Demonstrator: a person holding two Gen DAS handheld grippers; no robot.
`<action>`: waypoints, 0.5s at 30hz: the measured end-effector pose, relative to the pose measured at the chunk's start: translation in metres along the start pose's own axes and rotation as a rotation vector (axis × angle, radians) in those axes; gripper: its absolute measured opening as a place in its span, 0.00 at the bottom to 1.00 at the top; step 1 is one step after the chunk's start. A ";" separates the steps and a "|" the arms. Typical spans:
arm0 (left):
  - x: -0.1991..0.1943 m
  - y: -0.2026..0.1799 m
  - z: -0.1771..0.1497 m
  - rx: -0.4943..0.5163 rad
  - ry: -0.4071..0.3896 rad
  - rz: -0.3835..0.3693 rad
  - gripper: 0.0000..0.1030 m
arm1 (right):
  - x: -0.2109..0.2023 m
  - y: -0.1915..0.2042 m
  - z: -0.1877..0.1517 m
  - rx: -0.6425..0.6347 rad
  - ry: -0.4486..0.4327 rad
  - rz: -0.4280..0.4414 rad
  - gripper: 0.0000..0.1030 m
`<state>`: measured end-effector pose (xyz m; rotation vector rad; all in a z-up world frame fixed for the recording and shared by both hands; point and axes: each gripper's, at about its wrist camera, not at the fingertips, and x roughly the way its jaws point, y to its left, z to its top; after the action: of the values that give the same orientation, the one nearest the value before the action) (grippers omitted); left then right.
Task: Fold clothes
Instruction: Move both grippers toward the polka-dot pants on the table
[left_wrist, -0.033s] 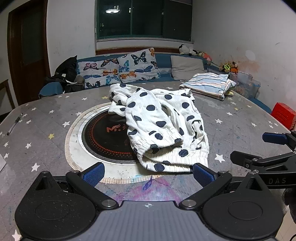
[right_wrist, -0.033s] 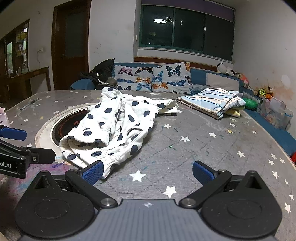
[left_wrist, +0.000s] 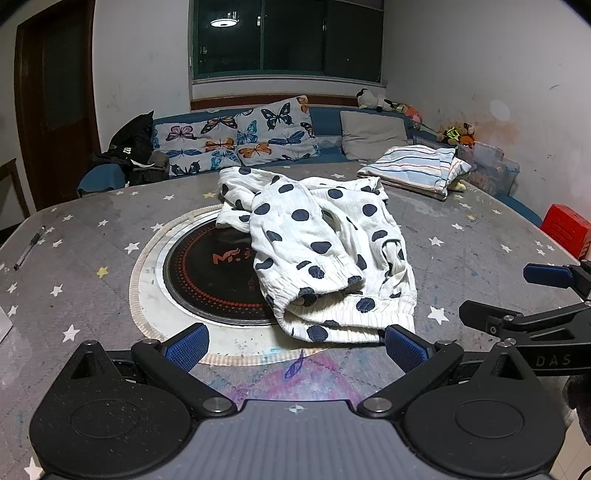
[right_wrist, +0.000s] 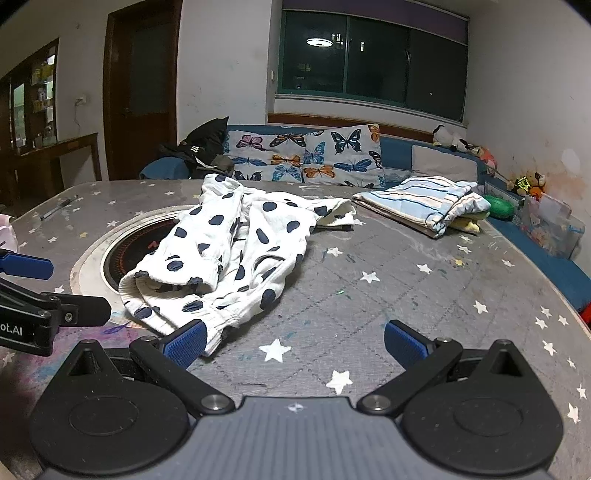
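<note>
A white garment with dark blue polka dots (left_wrist: 325, 251) lies crumpled in the middle of the grey star-print table (left_wrist: 74, 280), partly over a round black hotplate (left_wrist: 207, 269). My left gripper (left_wrist: 295, 343) is open just before its elastic hem, with nothing between the blue pads. My right gripper (right_wrist: 295, 341) is open too; its left fingertip sits next to the hem of the garment (right_wrist: 236, 254), apart from it. Each gripper shows in the other's view: the right gripper (left_wrist: 513, 291) at the right edge, the left gripper (right_wrist: 66, 290) at the left edge.
A folded striped cloth (right_wrist: 421, 203) lies at the table's far right. A pen (left_wrist: 29, 247) rests near the left edge. A red box (left_wrist: 565, 229) stands off the right side. A sofa with butterfly pillows (left_wrist: 240, 136) runs behind the table.
</note>
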<state>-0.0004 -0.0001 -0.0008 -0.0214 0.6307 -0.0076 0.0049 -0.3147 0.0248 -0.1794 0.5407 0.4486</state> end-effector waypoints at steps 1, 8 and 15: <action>0.000 0.000 -0.001 0.000 0.000 -0.001 1.00 | 0.000 0.000 0.000 -0.001 0.004 0.000 1.00; -0.004 -0.005 0.001 0.002 0.006 -0.002 1.00 | -0.008 -0.001 0.001 0.003 -0.001 0.000 1.00; -0.005 -0.005 0.003 0.018 -0.004 -0.002 1.00 | -0.009 -0.001 -0.002 0.006 -0.012 0.002 1.00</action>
<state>-0.0028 -0.0048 0.0050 -0.0044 0.6266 -0.0148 -0.0025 -0.3199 0.0278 -0.1702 0.5308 0.4495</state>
